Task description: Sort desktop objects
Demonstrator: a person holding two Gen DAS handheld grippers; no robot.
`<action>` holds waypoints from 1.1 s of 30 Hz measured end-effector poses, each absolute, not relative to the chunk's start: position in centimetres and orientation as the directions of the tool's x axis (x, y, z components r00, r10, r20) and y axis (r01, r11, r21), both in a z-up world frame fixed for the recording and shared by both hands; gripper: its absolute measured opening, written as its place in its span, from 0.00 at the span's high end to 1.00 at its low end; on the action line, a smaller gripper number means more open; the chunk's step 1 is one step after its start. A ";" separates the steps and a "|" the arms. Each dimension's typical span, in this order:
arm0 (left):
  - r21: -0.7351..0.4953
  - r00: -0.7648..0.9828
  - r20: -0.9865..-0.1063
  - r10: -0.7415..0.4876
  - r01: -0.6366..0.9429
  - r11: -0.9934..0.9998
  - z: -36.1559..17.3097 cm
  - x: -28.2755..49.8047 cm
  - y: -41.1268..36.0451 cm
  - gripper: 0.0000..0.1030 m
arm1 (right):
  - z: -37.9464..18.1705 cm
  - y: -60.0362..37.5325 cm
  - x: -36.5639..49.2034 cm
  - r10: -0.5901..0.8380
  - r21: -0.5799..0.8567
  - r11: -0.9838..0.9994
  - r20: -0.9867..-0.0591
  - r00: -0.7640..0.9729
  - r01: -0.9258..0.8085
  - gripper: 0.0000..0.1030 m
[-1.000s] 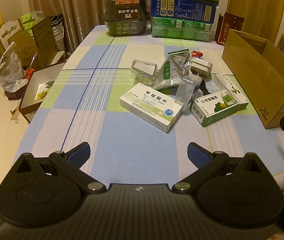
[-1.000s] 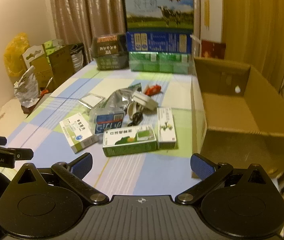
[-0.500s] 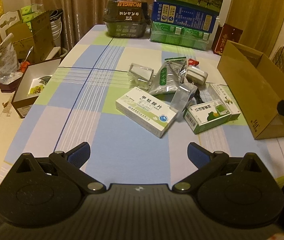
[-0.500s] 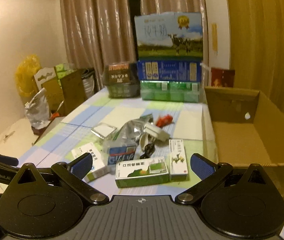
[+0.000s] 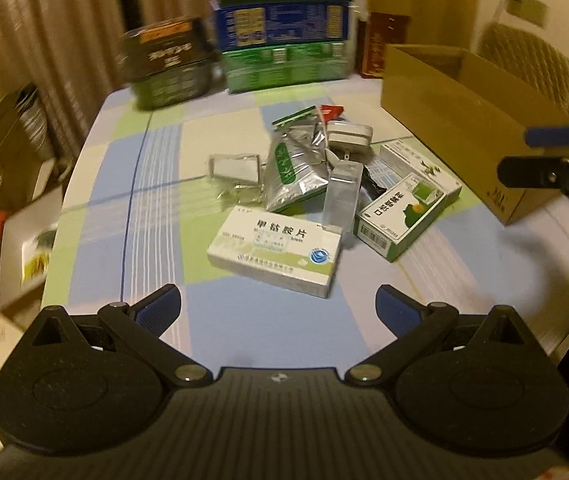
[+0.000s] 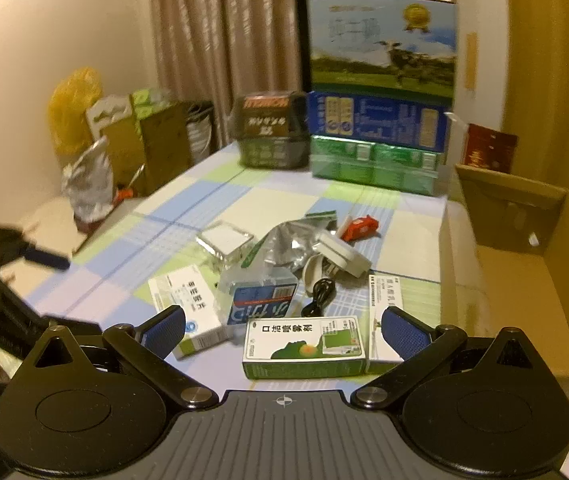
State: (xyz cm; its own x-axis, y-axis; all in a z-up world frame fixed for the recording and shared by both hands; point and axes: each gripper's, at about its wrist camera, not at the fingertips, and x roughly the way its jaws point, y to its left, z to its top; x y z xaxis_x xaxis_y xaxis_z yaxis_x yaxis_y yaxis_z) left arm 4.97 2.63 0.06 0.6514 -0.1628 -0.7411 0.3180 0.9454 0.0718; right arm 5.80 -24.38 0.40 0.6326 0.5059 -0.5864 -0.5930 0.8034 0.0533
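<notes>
The white-and-green cardboard medicine box (image 5: 276, 255) at frame centre is judged light and stiff (easily crushed); its long edges are best pinched by the wide-open, empty left gripper (image 5: 278, 307).

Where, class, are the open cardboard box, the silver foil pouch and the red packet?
open cardboard box (image 6: 524, 280): right wrist view, on its bare inner floor.
silver foil pouch (image 5: 294, 170): left wrist view, on its front face.
red packet (image 6: 359, 227): right wrist view, on its top side.
</notes>
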 end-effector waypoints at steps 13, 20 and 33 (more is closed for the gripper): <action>0.284 0.576 -0.791 -0.208 0.645 0.709 -4.5 11.5 2.7 0.01 | -2.7 -20.0 10.8 0.512 -0.075 0.614 -0.721 0.468 -0.786 0.02; 0.331 0.502 -0.820 -0.274 0.808 0.488 -4.8 14.9 1.9 0.04 | -3.2 -16.9 13.0 0.503 -0.222 0.319 -0.784 0.363 -0.921 0.02; 0.358 0.361 -0.892 -0.274 0.932 0.064 -8.1 16.0 -1.3 0.12 | -7.4 -13.8 13.2 0.430 -0.369 -0.107 -0.855 0.292 -0.923 0.02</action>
